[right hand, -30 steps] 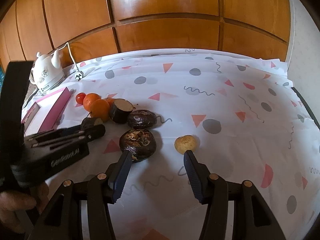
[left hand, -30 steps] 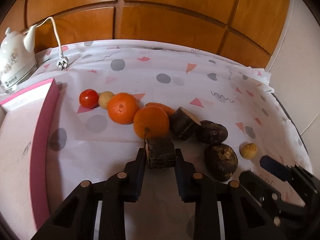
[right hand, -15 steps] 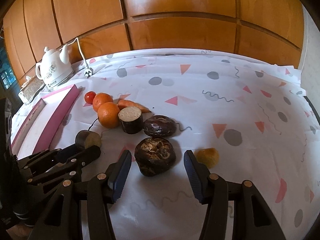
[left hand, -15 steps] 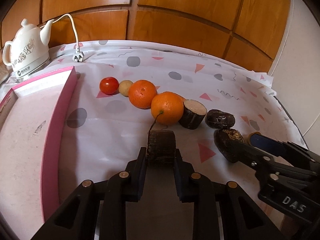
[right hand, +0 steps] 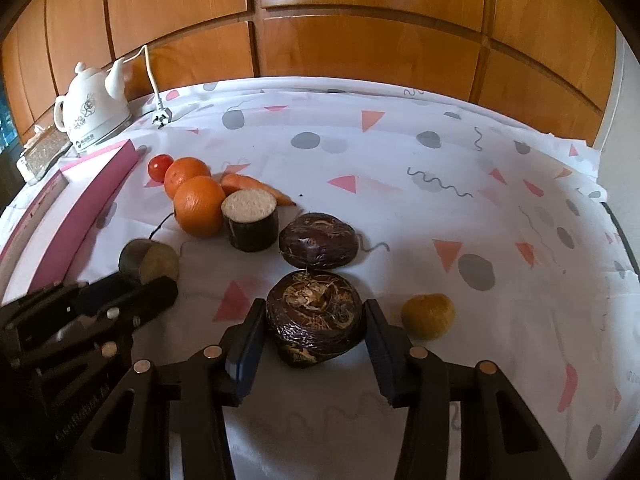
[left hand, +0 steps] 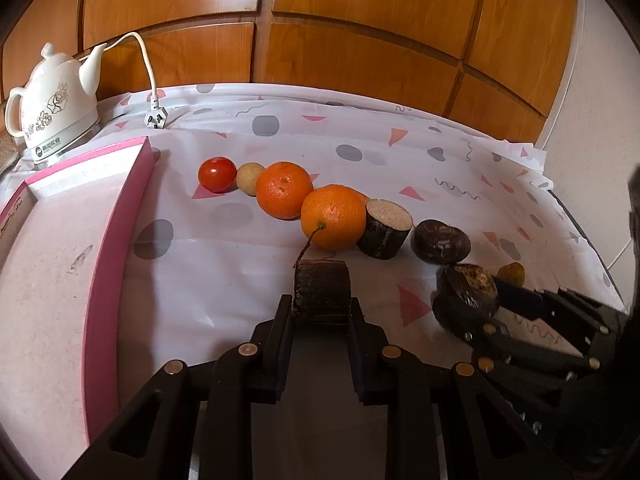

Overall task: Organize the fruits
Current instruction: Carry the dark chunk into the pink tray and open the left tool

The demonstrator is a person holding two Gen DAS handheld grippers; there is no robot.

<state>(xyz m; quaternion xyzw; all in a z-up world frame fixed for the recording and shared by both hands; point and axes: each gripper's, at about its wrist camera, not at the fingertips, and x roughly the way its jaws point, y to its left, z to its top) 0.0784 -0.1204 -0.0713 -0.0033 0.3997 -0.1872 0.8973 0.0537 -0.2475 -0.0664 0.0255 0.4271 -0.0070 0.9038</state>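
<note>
My left gripper (left hand: 322, 310) is shut on a dark cut cylinder piece (left hand: 322, 292), which also shows in the right wrist view (right hand: 149, 266). My right gripper (right hand: 316, 330) is open, its fingers on either side of a dark round fruit (right hand: 316, 316) on the cloth, not clamping it. That fruit shows in the left wrist view (left hand: 466, 292). On the cloth lie a tomato (left hand: 217, 174), a small potato (left hand: 249, 178), two oranges (left hand: 284, 196) (left hand: 333, 216), another cut cylinder (left hand: 385, 228), a second dark fruit (right hand: 318, 240), a carrot (right hand: 256, 188) and a small yellow fruit (right hand: 428, 316).
A pink-rimmed tray (left hand: 116, 240) lies at the left. A white kettle (left hand: 54, 116) with its cord and plug (left hand: 156, 120) stands at the back left. Wooden panelling (right hand: 360, 40) closes the back. The table's right edge (right hand: 624, 240) is near.
My right gripper has moved forward so that the dark round fruit now sits between its open fingers. My left gripper, still holding the cut piece, has drawn slightly back and left.
</note>
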